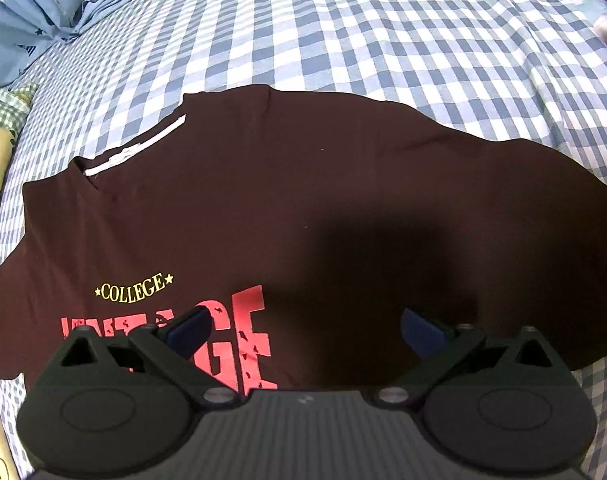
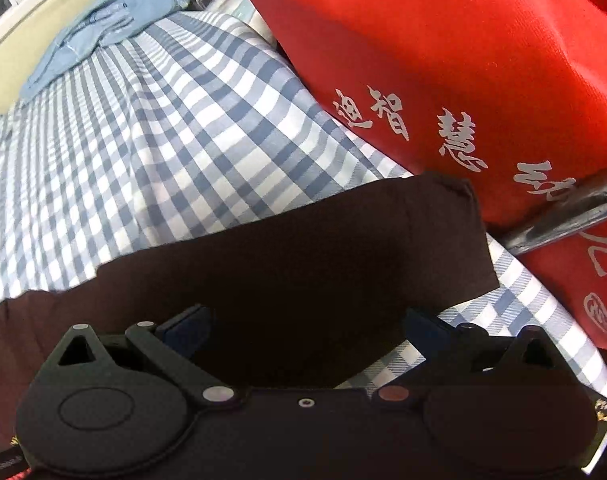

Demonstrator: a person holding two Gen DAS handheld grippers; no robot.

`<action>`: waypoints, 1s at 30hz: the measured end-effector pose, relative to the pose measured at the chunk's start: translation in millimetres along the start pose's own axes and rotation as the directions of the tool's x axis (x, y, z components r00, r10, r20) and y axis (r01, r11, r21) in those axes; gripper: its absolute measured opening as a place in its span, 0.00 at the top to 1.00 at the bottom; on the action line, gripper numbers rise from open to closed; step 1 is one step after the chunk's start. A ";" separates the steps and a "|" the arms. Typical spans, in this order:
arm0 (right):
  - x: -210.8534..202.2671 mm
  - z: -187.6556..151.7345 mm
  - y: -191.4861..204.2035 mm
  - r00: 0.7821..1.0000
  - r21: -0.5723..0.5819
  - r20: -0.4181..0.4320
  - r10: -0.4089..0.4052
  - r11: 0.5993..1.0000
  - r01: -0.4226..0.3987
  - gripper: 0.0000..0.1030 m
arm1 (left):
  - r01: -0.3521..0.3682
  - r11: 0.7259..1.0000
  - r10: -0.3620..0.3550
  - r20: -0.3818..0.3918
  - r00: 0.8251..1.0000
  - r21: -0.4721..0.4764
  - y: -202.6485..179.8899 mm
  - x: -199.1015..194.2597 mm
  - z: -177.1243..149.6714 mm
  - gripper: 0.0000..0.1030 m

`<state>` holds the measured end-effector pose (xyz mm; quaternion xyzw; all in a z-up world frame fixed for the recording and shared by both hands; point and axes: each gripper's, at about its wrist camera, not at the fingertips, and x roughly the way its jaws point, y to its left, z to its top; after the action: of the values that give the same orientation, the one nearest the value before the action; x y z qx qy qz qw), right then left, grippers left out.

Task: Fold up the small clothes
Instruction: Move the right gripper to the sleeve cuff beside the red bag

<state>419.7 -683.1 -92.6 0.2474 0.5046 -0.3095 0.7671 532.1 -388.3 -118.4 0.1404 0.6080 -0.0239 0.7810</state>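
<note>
A dark maroon T-shirt [image 1: 287,200] lies spread flat on the checked bedsheet, its neckline with white trim at the upper left and its red and yellow print at the lower left. My left gripper [image 1: 303,326] hovers open over the shirt's near part, holding nothing. In the right wrist view a flat corner of the same shirt [image 2: 303,256] lies on the sheet. My right gripper [image 2: 305,328] is open just above it, its left finger over the cloth and its right finger over the sheet.
The blue-and-white checked bedsheet [image 1: 343,32] covers the bed. Light blue clothes [image 1: 27,20] are piled at the far left. A red fabric bag [image 2: 443,60] with white characters stands close on the right of the shirt corner. A pale bed frame [image 2: 31,28] runs behind.
</note>
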 end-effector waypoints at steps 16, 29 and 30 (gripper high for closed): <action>-58.5 17.7 4.4 0.966 -0.055 0.238 -0.101 0.992 0.118 0.00 | -0.011 0.999 0.011 0.000 1.000 -0.045 12.1 -4.5 -2.8 0.01; 3.9 -63.5 -34.0 0.978 0.053 0.199 0.054 0.996 -0.066 0.01 | -0.040 0.999 0.039 -0.012 0.999 -0.029 15.8 14.1 -9.5 0.01; 8.8 -67.5 -37.2 0.975 0.065 0.217 0.038 0.996 -0.053 0.02 | -0.044 0.998 0.044 -0.019 0.999 -0.033 16.9 15.3 -8.6 0.01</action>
<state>353.4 -663.9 -128.1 0.2506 0.4014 -0.3343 0.8151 531.5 -368.0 -131.7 0.1411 0.6123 0.0046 0.7779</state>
